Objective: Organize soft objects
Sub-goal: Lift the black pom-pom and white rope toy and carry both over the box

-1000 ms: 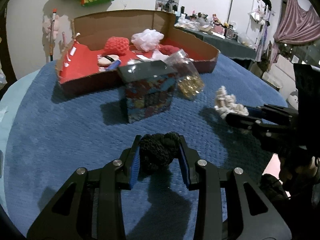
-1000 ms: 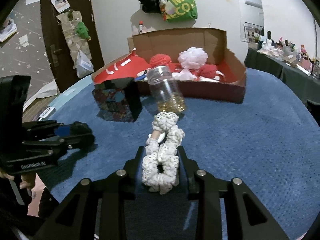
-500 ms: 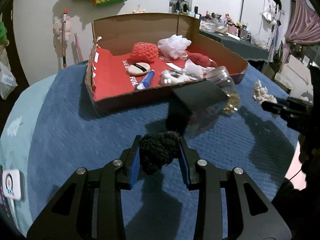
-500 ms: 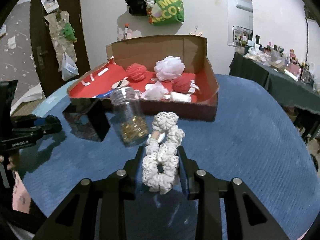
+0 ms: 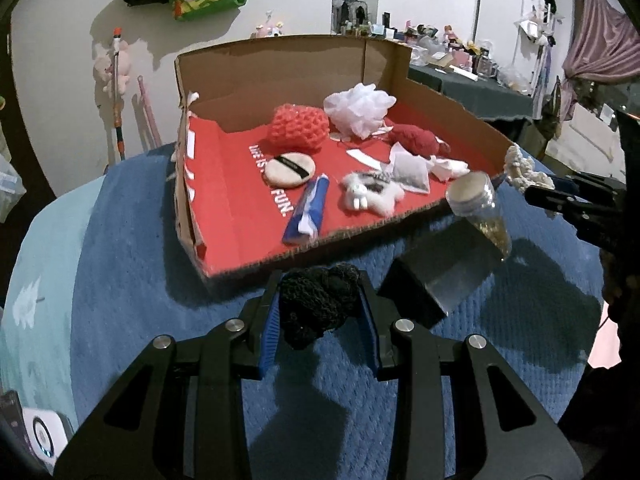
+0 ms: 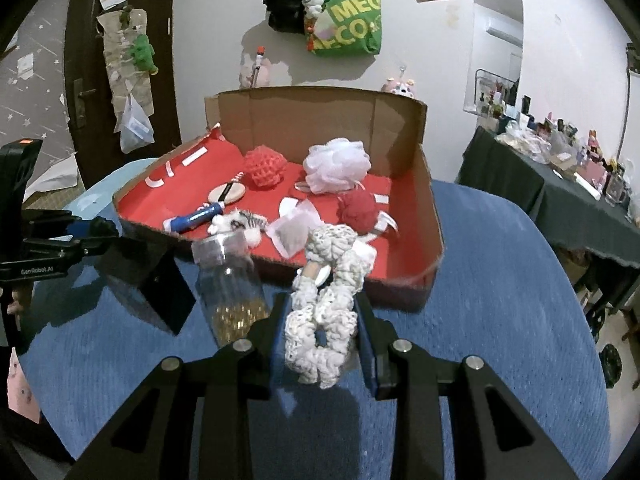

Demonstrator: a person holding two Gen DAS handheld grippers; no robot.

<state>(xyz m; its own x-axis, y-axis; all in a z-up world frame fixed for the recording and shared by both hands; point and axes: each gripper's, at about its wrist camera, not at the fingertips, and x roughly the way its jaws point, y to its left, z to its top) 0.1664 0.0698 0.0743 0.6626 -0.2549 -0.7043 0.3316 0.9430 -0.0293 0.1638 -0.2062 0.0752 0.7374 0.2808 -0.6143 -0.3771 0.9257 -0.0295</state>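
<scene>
My left gripper [image 5: 319, 312] is shut on a black crocheted scrunchie [image 5: 318, 304] and holds it above the blue cloth, just short of the near wall of the cardboard box [image 5: 280, 256]. My right gripper [image 6: 320, 320] is shut on a white crocheted scrunchie [image 6: 326, 304] in front of the same box [image 6: 424, 200]. The box's red floor holds a red knitted ball [image 5: 298, 128], a white mesh pouf [image 5: 360, 108], a dark red ball [image 5: 414, 140], a powder puff [image 5: 290, 168] and a small white plush [image 5: 368, 196].
A glass jar with gold bits [image 5: 480, 212] and a dark box [image 5: 436, 276] stand on the blue cloth [image 5: 120, 280] beside the cardboard box. A blue tube [image 5: 308, 208] and a sachet [image 5: 410, 168] lie inside it. A cluttered dark table [image 6: 560, 192] stands at the right.
Both grippers have risen and moved toward the cardboard box with their scrunchies; the box's inside now shows from higher up, and the jar and dark box have slid toward the frame sides.
</scene>
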